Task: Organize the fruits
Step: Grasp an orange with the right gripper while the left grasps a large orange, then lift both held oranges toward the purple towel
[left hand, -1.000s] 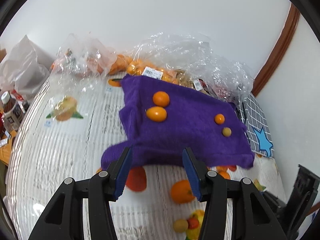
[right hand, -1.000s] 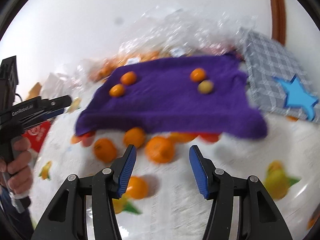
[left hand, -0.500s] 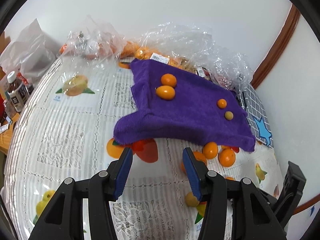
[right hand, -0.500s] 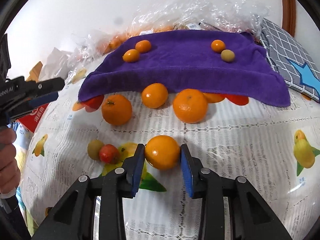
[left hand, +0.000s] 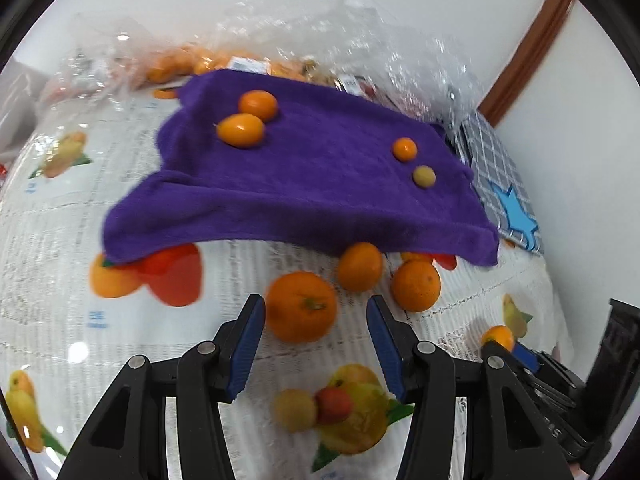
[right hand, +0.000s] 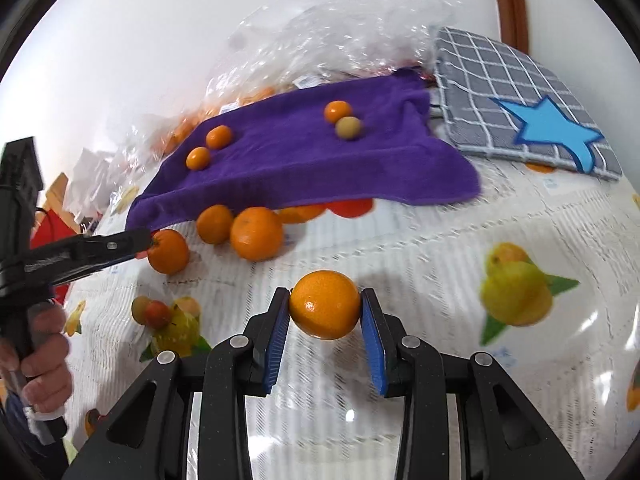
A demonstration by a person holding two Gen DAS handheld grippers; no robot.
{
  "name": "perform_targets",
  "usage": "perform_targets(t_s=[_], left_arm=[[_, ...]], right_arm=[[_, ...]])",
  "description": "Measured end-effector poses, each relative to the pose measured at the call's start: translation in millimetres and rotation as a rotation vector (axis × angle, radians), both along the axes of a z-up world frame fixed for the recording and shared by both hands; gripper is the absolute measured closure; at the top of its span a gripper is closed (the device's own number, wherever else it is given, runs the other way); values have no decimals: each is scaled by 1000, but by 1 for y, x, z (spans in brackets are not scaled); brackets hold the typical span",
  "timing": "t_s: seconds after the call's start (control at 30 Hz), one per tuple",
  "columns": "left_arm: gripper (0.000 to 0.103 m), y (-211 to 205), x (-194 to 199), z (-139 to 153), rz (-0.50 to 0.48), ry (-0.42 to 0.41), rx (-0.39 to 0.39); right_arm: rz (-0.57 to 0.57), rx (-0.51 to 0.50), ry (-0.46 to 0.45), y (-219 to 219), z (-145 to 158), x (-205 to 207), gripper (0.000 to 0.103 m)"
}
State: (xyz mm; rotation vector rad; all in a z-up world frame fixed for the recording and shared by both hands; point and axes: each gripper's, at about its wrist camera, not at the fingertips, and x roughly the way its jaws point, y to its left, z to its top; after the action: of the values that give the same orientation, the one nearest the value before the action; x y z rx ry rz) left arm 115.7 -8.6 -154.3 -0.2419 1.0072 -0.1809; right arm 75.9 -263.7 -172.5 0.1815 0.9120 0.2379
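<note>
My right gripper (right hand: 325, 308) is shut on an orange (right hand: 325, 305) and holds it just above the tablecloth. My left gripper (left hand: 316, 316) is open, its jaws on either side of a stemmed orange (left hand: 301, 307) on the table; this orange shows in the right wrist view (right hand: 168, 251) too. Two more oranges (left hand: 360, 266) (left hand: 416, 285) lie at the front edge of a purple towel (left hand: 320, 184). On the towel sit two small oranges (left hand: 258, 105) (left hand: 241, 130), a tiny orange (left hand: 404, 149) and a small green fruit (left hand: 424, 176).
Clear plastic bags (left hand: 320, 28) with more oranges are heaped behind the towel. A grey checked mat with a blue star (right hand: 532, 108) lies at the right by the wall. The tablecloth (right hand: 440, 248) has printed fruit pictures.
My right gripper has lifted the held orange a little and shifted right. My left gripper has moved forward and right, so the stemmed orange now sits between its open jaws.
</note>
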Motion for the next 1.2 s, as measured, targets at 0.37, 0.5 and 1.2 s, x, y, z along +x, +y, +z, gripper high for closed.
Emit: perform_targets(t_s=[0.37, 0.5, 1.2], left_arm=[[55, -12, 7, -15, 26, 51, 138], [63, -9, 7, -14, 27, 53, 115], [63, 50, 4, 65, 119, -84, 74]], right_arm=[[-34, 6, 0, -25, -10, -8, 68], [-27, 5, -2, -23, -8, -4, 68], [6, -47, -120, 1, 61, 33, 68]])
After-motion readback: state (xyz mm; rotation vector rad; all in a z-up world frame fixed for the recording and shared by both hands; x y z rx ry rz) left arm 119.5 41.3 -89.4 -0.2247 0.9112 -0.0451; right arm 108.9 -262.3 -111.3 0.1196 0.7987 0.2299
